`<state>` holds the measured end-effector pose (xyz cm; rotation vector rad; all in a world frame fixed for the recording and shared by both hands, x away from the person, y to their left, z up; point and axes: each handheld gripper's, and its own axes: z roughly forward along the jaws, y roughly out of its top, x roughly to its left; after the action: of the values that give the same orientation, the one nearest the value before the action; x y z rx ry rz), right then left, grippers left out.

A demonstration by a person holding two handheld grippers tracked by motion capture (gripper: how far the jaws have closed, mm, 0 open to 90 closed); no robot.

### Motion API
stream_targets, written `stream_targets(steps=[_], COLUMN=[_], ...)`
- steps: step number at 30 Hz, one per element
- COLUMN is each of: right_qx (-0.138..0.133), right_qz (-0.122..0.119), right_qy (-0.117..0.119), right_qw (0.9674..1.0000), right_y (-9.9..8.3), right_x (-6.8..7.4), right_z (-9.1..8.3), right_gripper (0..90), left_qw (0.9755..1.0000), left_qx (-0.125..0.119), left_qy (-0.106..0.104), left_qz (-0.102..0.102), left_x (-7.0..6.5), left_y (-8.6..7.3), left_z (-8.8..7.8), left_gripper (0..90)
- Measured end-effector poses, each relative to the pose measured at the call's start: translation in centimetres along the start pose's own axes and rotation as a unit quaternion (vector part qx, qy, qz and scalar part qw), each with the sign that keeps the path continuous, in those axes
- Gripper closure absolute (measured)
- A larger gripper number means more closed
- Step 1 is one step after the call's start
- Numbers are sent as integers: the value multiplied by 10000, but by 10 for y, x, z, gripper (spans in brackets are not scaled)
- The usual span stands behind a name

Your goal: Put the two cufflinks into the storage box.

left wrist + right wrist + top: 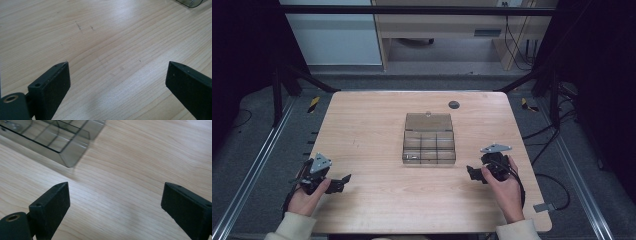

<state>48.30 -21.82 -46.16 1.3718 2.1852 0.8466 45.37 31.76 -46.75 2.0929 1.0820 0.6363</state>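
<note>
Your left gripper (pixel 343 179) and right gripper (pixel 471 173) rest released on the worktop (pixel 362 130), flanking the smoky compartment box (pixel 429 139).

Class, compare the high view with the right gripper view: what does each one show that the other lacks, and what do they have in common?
High view alone: the whole wooden table, the box's open lid lying back, a dark round disc near the far edge, the left gripper and both of the person's hands.

Right gripper view alone: the right gripper seen close along its own jaws, which stand wide apart over bare wood with nothing between them.

Both: the clear compartment box, its compartments looking empty, and the wood surface.
</note>
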Motion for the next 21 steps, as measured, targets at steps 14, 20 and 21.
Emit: stream_targets(steps=[14, 20, 21], right_qx=[121, 190, 177], right_qz=[327, 516, 570], right_qy=[-362, -424, -433], right_qw=[9987, 9976, 9973], right_y=[-20, -27, -28], right_x=[-25, -33, -34], right_z=[6, 6, 6], right_gripper=[86, 86, 86], left_qw=[9998, 9997, 9997], left_qx=[31, 117, 116], left_qy=[137, 160, 167], left_qz=[-119, -125, -140], left_x=[12, 18, 19], left_y=[-1, -1, 0], left_z=[5, 10, 11], left_gripper=[55, 55, 57])
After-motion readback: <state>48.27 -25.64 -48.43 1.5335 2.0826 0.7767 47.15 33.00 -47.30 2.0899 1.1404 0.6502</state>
